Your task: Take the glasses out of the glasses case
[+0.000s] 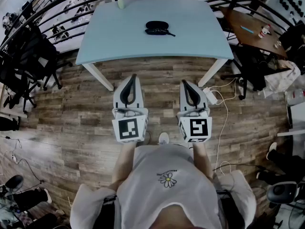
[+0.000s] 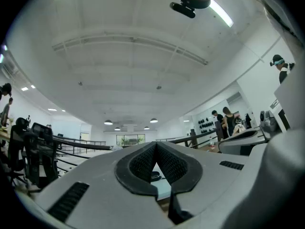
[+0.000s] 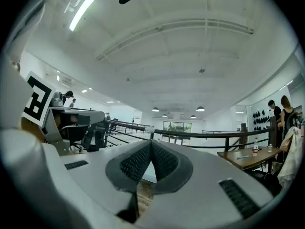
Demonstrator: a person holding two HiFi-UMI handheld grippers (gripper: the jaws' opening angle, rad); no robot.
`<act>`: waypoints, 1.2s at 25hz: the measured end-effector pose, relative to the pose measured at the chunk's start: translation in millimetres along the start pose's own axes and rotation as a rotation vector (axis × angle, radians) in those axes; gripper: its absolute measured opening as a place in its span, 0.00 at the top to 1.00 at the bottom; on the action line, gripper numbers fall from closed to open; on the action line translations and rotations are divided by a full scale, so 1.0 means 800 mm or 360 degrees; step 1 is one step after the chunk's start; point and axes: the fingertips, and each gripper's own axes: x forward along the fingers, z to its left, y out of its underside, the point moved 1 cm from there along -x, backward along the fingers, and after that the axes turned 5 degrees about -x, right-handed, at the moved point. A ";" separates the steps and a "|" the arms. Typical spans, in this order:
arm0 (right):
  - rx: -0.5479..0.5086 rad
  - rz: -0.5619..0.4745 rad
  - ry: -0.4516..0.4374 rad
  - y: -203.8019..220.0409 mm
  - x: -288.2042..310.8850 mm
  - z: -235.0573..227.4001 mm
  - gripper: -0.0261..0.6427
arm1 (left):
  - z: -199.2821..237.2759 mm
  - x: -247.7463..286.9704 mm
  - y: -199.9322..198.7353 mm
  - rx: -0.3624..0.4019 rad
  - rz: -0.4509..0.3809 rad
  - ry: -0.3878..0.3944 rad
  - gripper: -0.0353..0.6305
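"Where's the glasses case?"

"The glasses case (image 1: 156, 26) lies on the pale blue table (image 1: 128, 44), near the middle and toward the far side. It's dark and rounded. A thin dark piece (image 1: 167, 33) lies against its near edge, and from here I can't tell whether that's glasses or part of the case."

"Anything touching it?"

"No. Both tools are well short of it, out over the wooden floor (image 1: 71, 118) before the table's near edge. The left gripper (image 1: 133, 76) has its jaws pressed together with nothing between them. Looking along it, the case shows small through the notch under the closed tips."

"And the other?"

"The right gripper (image 1: 184, 82) sits beside the left, also closed and empty, pointing toward the table. Their marker cubes (image 1: 129, 129) are just in front of the person's chest."

"What else is on the table?"

"A small pale bottle (image 1: 120, 3) at the far edge, by the black railing (image 1: 66, 6)."
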 end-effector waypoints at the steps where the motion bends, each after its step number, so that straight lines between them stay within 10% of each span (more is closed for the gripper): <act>1: 0.0001 0.0004 0.0004 0.001 0.002 -0.001 0.95 | 0.002 0.002 0.000 0.0004 -0.0001 -0.0001 0.92; 30: 0.0132 0.0037 -0.0033 0.056 0.042 -0.059 0.95 | -0.012 0.076 0.028 -0.0014 0.0020 -0.0043 0.92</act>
